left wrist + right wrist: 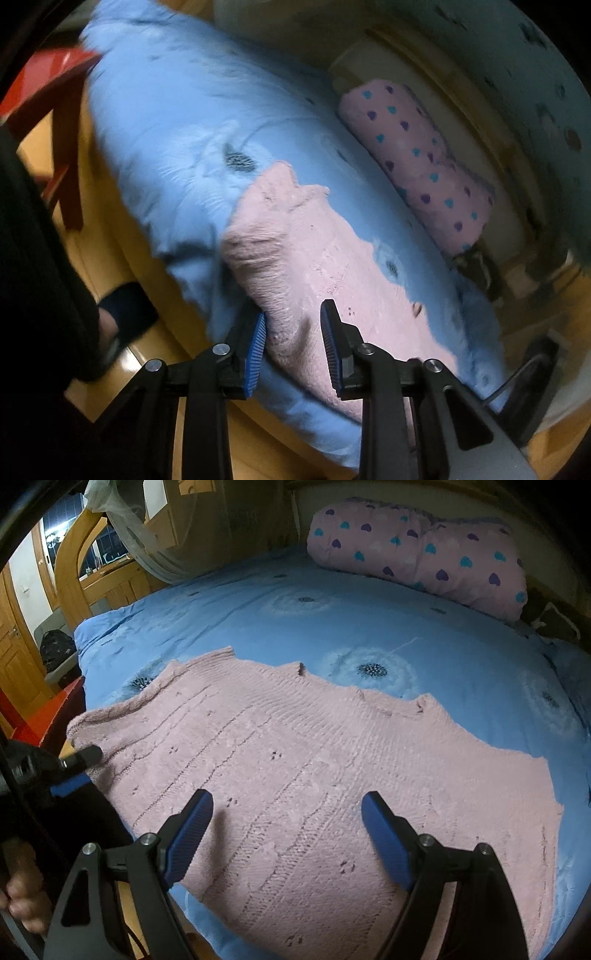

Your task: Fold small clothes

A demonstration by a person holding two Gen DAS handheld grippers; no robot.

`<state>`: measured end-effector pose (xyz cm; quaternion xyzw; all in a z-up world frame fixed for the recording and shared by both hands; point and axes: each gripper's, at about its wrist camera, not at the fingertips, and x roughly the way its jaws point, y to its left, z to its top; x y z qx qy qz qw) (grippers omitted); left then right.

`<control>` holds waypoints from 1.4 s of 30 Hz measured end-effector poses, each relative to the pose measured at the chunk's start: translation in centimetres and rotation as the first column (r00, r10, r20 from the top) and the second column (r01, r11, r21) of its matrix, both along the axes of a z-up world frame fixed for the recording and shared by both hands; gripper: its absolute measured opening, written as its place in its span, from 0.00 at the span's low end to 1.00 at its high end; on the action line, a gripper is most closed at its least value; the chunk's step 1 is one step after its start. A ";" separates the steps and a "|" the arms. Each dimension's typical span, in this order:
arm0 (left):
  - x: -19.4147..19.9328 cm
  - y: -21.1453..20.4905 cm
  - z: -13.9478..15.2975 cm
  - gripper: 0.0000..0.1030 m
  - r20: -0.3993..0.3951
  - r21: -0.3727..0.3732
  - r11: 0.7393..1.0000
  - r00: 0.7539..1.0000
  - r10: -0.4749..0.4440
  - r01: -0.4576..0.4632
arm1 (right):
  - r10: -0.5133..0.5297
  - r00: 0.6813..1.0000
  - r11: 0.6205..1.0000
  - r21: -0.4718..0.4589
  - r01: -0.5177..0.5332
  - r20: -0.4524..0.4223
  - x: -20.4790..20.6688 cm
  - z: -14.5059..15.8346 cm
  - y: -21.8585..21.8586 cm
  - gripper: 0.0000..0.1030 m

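Observation:
A pink knit sweater [295, 757] lies spread flat on a blue bedsheet [332, 609], with its wavy edge toward the far side. My right gripper [286, 799] hovers open just above the near part of the sweater, with nothing between its fingers. At the sweater's left edge, my left gripper [79, 764] is shut on the knit. In the left wrist view the sweater [314, 251] bunches up from the sheet [166, 110] and runs between the blue pads of the left gripper [295, 310].
A pink pillow with heart prints [417, 550] lies at the bed's far side. A wooden bed frame [70, 572] and a red piece of furniture [44, 716] stand at the left. A person's foot [125, 314] is on the wooden floor beside the bed.

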<state>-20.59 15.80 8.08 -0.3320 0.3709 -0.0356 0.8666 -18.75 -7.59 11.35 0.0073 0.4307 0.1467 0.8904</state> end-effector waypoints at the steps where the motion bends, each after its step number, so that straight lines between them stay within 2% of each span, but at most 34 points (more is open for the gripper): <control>1: 0.4 0.1 -0.1 0.08 -0.010 0.017 1.000 1.000 0.005 -0.005 | 0.000 1.000 1.000 0.004 0.001 -0.006 0.1 -0.1 0.0 0.84; 2: 0.8 0.4 -0.4 0.08 -0.023 0.015 1.000 0.999 0.022 -0.021 | -0.002 1.000 1.000 0.005 0.002 -0.012 0.2 -0.2 -0.1 0.84; 5: 1.7 2.3 -1.4 0.08 -0.041 -0.067 0.995 0.996 0.078 -0.081 | -0.015 1.000 1.000 0.003 0.015 -0.027 0.5 -0.4 -0.3 0.84; 7: 2.0 3.3 -1.1 0.08 -0.026 -0.086 0.991 0.995 0.097 -0.099 | -0.024 0.999 1.000 0.008 0.024 -0.033 0.5 -0.5 -0.5 0.84; 9: 1.9 3.7 -0.4 0.05 0.009 -0.076 0.992 0.994 0.105 -0.104 | -0.026 0.999 1.000 0.011 0.026 -0.033 0.5 -0.4 -0.6 0.84; 11: 2.1 3.4 0.1 0.00 0.028 -0.079 0.995 0.998 0.064 -0.062 | -0.025 0.999 1.000 0.011 0.025 -0.029 0.4 -0.4 -0.6 0.84; 14: 1.9 2.7 0.7 0.00 0.044 -0.037 0.999 0.999 0.031 -0.029 | -0.025 0.999 1.000 0.007 0.025 -0.026 0.1 -0.4 -0.6 0.84; 15: 1.9 2.7 0.8 0.00 0.034 -0.019 0.999 0.999 0.031 -0.031 | -0.021 0.999 1.000 0.014 0.021 -0.027 0.0 -0.2 -0.5 0.84; 18: 1.8 2.6 0.4 0.00 -0.029 0.021 0.999 0.999 0.044 -0.043 | 0.012 0.999 0.993 0.117 -0.007 -0.040 0.0 1.2 -0.4 0.84; 21: 1.5 3.1 -0.6 0.00 -0.072 -0.015 0.997 0.995 0.069 -0.070 | 0.038 0.992 0.966 0.260 -0.006 -0.118 2.4 3.3 0.2 0.84; 22: 1.5 3.4 -0.8 0.00 -0.074 -0.036 0.996 0.994 0.076 -0.079 | 0.050 0.987 0.960 0.280 -0.005 -0.154 3.6 3.8 1.0 0.84; 25: 1.2 4.0 -0.9 0.00 -0.056 -0.097 0.991 0.994 0.090 -0.095 | 0.099 0.948 0.966 0.256 -0.019 -0.302 8.4 4.7 5.3 0.84; 27: 1.1 3.9 -0.8 0.00 -0.040 -0.127 0.987 0.994 0.097 -0.102 | 0.153 0.921 0.961 0.273 -0.053 -0.358 11.1 5.0 8.5 0.84; 29: 1.2 3.9 -0.8 0.00 -0.045 -0.132 0.985 0.994 0.103 -0.108 | 0.180 0.892 0.970 0.227 -0.091 -0.414 13.4 4.8 12.5 0.84; 31: 1.3 3.9 -0.8 0.00 -0.053 -0.128 0.986 0.993 0.103 -0.109 | 0.171 0.858 0.983 0.143 -0.115 -0.485 15.3 3.6 16.2 0.84; 32: 1.3 3.9 -0.8 0.00 -0.056 -0.129 0.986 0.993 0.104 -0.110 | 0.153 0.841 0.988 0.110 -0.112 -0.519 16.0 2.7 17.3 0.84; 33: 1.4 3.8 -0.8 0.00 -0.060 -0.125 0.986 0.993 0.105 -0.111 | 0.119 0.812 0.993 0.059 -0.103 -0.572 16.8 1.3 18.8 0.84; 37: 1.8 3.4 -1.0 0.00 -0.083 -0.099 0.988 0.990 0.110 -0.118 | -0.016 0.731 0.990 -0.116 -0.086 -0.682 18.3 -3.0 21.5 0.81; 39: 1.7 3.7 -1.0 0.00 -0.085 -0.114 0.986 0.990 0.110 -0.120 | -0.056 0.728 0.981 -0.171 -0.085 -0.683 18.6 -3.5 22.5 0.80; 42: 1.7 3.8 -1.0 0.00 -0.088 -0.124 0.985 0.990 0.106 -0.117 | -0.062 0.754 0.972 -0.210 -0.102 -0.654 18.6 -2.8 24.3 0.80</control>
